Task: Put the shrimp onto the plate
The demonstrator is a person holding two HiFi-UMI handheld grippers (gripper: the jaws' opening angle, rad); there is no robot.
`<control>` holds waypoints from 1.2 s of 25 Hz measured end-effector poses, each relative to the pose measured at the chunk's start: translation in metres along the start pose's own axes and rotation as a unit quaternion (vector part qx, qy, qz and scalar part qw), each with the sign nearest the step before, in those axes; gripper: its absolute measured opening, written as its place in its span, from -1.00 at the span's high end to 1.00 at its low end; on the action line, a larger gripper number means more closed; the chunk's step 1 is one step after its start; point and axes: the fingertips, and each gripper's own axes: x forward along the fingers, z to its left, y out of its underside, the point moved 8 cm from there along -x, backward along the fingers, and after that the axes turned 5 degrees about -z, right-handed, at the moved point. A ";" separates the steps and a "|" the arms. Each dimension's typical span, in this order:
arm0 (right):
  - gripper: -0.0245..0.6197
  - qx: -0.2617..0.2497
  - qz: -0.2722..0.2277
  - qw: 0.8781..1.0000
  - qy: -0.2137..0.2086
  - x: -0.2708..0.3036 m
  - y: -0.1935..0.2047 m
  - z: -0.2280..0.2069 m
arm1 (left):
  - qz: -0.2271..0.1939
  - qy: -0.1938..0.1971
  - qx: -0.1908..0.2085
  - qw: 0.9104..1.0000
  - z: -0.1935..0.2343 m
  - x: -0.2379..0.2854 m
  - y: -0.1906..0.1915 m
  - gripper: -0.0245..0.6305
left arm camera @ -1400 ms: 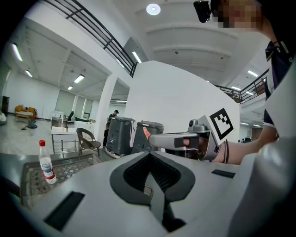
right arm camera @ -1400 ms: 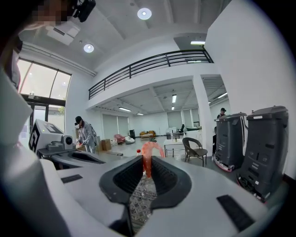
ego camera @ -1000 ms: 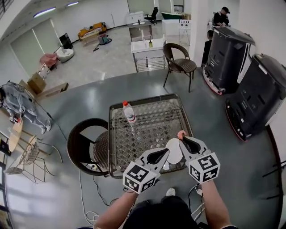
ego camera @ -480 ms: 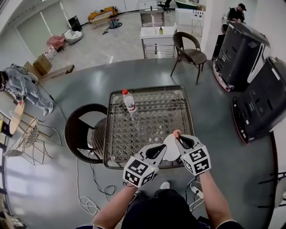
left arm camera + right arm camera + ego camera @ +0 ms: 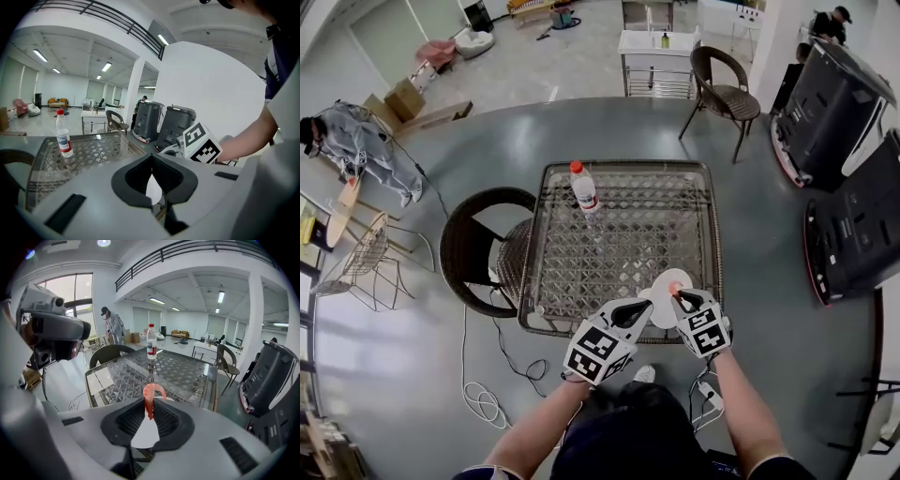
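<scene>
Right gripper [image 5: 148,403]: jaws pinching the shrimp [image 5: 151,386] by its straight end. The curled orange end arches up past the tips.
Shrimp sits directly over the plate [image 5: 144,434]. No view shows whether it touches the plate.
In the head view the shrimp [image 5: 676,287] shows as an orange spot over the plate's [image 5: 659,302] right part, at the right gripper's [image 5: 682,298] tips.

Left gripper [image 5: 151,157]: jaws pressed together at the tips, nothing between them. White of the plate [image 5: 153,190] shows through the gap behind the tips.
In the head view the left gripper [image 5: 643,306] points at the plate's left rim, just beside the right gripper.

Plate: white, flat on the glass table [image 5: 713,239], at its near edge toward the near right corner.

Bottle [image 5: 584,192]: clear plastic, red cap, upright near the table's far left corner, well apart from the plate.

Dark wicker chair [image 5: 473,253]: against the table's left edge.
</scene>
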 end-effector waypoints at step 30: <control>0.75 -0.040 0.171 0.979 -0.102 0.076 0.058 0.011 | 0.056 -0.041 -0.056 0.996 0.013 -0.004 0.034 0.90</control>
